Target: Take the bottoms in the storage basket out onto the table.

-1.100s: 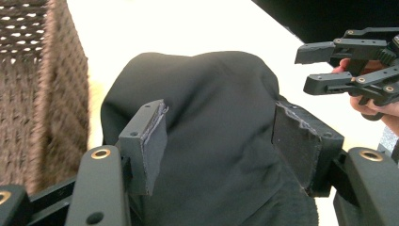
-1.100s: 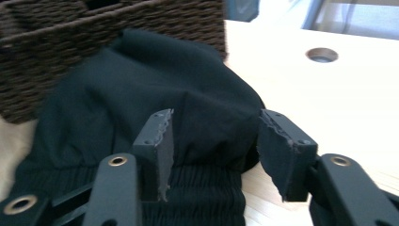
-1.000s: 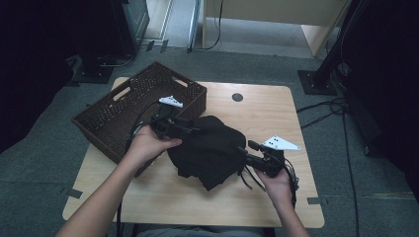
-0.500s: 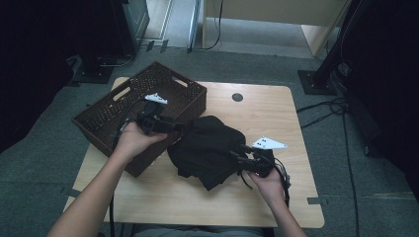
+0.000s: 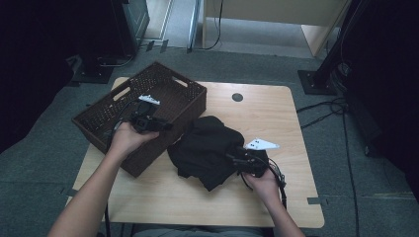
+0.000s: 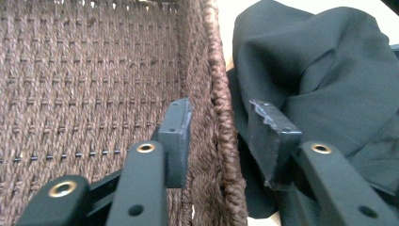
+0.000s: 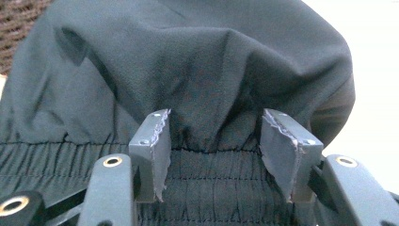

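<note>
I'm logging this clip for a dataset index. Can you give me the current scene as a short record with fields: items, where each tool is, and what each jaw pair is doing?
surface: wooden table
items: brown woven basket; black garment bunched beside it
left tool: astride the basket's near wall, one jaw inside, one outside; jaws have just been closing, pads not yet pressing
right tool: at the garment's gathered elastic band, jaws apart either side of it, just been opening
garment state: on the table, touching the basket's outer wall
</note>
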Action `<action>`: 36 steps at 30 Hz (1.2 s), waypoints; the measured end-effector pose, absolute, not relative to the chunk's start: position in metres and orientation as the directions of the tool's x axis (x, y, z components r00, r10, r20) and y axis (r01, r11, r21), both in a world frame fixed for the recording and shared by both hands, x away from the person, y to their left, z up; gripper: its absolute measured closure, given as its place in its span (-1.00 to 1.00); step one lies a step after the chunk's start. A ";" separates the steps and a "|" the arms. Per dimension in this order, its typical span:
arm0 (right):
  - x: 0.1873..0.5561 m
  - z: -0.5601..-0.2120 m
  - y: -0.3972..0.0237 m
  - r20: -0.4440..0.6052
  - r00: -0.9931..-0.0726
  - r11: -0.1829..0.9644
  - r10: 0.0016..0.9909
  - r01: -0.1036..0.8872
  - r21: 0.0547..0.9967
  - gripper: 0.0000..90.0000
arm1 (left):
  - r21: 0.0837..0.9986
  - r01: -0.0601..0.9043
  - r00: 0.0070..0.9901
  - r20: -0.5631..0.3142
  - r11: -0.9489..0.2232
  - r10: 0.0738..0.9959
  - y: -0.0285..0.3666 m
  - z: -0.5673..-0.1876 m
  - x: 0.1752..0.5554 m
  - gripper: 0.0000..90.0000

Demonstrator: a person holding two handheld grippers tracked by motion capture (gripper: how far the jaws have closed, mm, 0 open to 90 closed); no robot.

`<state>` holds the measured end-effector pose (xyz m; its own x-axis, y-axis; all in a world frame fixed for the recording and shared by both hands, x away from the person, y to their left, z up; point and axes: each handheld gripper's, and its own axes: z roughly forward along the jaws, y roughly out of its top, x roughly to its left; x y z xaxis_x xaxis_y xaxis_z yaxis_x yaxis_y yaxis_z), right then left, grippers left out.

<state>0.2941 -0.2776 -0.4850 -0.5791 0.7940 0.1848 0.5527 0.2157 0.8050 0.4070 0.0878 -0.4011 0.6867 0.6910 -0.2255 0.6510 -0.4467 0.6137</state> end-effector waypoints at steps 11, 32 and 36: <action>0.293 -0.490 -0.278 0.194 -0.576 0.206 0.794 0.556 0.805 -0.03 | 0.575 0.663 0.694 -0.230 -0.480 0.682 0.085 -0.412 0.408 0.56; 0.290 -0.491 -0.277 0.173 -0.579 0.220 0.797 0.544 0.810 -0.04 | 0.576 0.731 0.596 -0.279 -0.366 0.753 0.088 -0.414 0.411 0.73; 0.289 -0.491 -0.277 0.172 -0.578 0.220 0.797 0.545 0.809 -0.05 | 0.577 0.749 0.554 -0.276 -0.326 0.785 0.095 -0.414 0.413 0.73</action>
